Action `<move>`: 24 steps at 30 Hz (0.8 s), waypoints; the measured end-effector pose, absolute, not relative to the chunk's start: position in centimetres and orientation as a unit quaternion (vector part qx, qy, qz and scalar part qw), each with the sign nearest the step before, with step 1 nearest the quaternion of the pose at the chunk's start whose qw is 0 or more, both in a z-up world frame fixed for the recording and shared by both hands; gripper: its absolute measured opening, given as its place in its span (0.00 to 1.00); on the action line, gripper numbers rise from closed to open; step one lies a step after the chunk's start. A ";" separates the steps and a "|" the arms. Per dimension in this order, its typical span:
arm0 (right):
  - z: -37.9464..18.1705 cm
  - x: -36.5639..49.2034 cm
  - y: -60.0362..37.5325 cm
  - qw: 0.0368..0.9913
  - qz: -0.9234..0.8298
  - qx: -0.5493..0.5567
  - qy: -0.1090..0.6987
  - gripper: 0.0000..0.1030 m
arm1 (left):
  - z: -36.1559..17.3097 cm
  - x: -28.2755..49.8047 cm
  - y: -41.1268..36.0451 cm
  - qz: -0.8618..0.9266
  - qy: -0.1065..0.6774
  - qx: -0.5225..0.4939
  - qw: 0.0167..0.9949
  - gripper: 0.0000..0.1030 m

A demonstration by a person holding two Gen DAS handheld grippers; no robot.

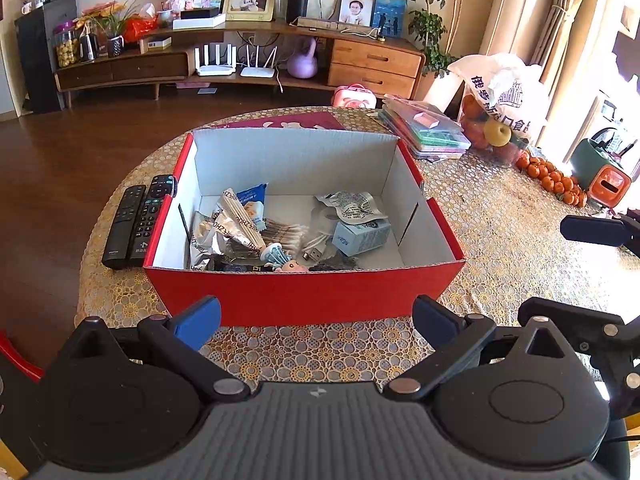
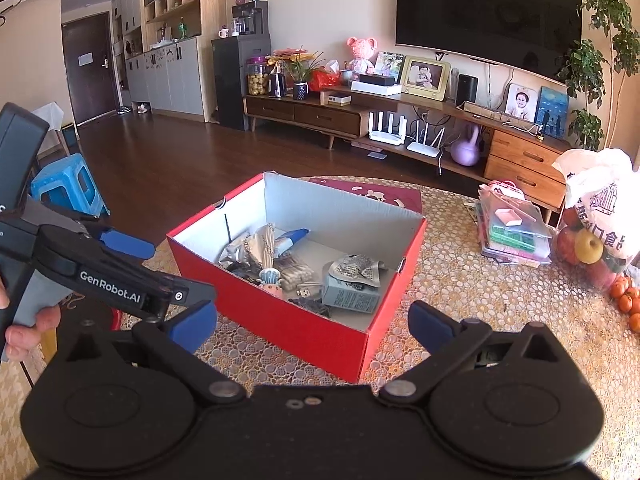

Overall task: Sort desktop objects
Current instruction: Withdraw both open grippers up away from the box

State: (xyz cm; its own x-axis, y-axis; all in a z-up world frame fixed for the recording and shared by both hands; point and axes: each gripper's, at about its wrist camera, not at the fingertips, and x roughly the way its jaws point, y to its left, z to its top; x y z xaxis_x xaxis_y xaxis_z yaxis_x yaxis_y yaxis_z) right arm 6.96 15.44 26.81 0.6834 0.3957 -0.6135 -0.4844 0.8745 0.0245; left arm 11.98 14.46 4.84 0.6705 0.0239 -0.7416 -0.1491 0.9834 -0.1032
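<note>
Left wrist view: the left hand-held gripper point(image 1: 316, 322) hangs spread and empty just before the red box point(image 1: 304, 292) on the table point(image 1: 500, 216), likely squared up for a reach inside. The box holds crumpled foil packets point(image 1: 224, 232), cotton swabs point(image 1: 286, 230), a USB cable point(image 1: 314, 248) and a small blue carton point(image 1: 360, 234). 2 remotes point(image 1: 134, 226) lie against its left wall.

Right wrist view: the right hand-held gripper point(image 2: 312, 326) is likewise spread and empty, near the box's corner.

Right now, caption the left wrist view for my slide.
Open left gripper faces a red box of clutter; two remotes lie beside it.
</note>
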 end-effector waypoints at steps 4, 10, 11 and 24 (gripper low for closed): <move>26.6 6.5 15.2 0.915 0.237 -0.074 0.317 1.00 | 4.9 11.5 14.0 0.050 0.397 -0.076 0.913 0.99; 26.3 6.0 15.1 0.914 0.239 -0.074 0.320 1.00 | 4.4 10.8 13.8 0.052 0.398 -0.078 0.912 0.99; 26.2 5.9 15.0 0.913 0.239 -0.075 0.321 1.00 | 4.2 10.7 13.7 0.054 0.399 -0.076 0.912 0.99; 25.5 5.6 13.7 0.915 0.230 -0.066 0.326 1.00 | 3.9 9.5 12.9 0.061 0.392 -0.083 0.914 0.99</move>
State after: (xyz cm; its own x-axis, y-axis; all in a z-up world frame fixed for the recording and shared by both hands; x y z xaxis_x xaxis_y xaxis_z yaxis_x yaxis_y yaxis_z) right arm 5.59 13.75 25.52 0.6819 0.3776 -0.6264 -0.4638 0.8855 0.0288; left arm 9.47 12.87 3.86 0.6854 0.0462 -0.7267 -0.1755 0.9790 -0.1034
